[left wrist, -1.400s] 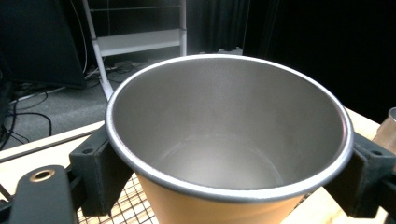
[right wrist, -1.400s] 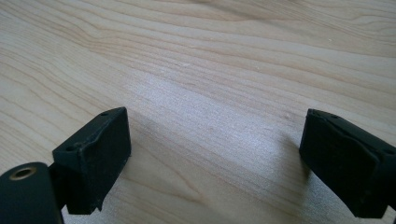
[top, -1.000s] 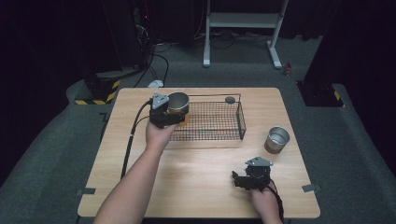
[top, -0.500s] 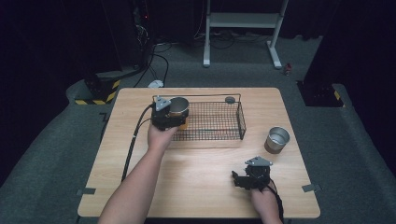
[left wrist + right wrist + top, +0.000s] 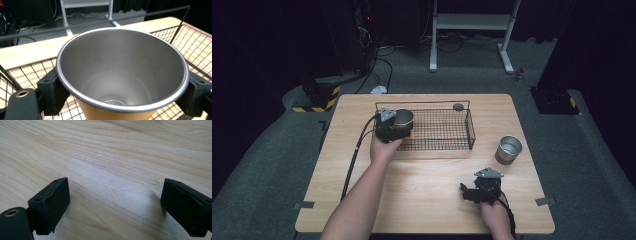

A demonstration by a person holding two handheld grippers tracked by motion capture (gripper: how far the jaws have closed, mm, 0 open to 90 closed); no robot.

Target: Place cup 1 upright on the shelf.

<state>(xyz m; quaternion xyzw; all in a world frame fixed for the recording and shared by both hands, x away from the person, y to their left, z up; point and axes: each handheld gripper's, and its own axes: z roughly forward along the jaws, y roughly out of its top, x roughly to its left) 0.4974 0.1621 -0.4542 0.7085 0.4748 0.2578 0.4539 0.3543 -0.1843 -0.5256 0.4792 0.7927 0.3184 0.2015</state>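
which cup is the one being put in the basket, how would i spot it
Start at the black wire basket at the far side of the wooden table. At its left end, the left tool grips a metal cup with an orange outside. The other cup, plain steel, stands alone on the table right of the basket.

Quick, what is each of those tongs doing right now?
Left tongs: shut on the metal cup, over the wire basket.
Right tongs: open, holding nothing, low over the wooden table.
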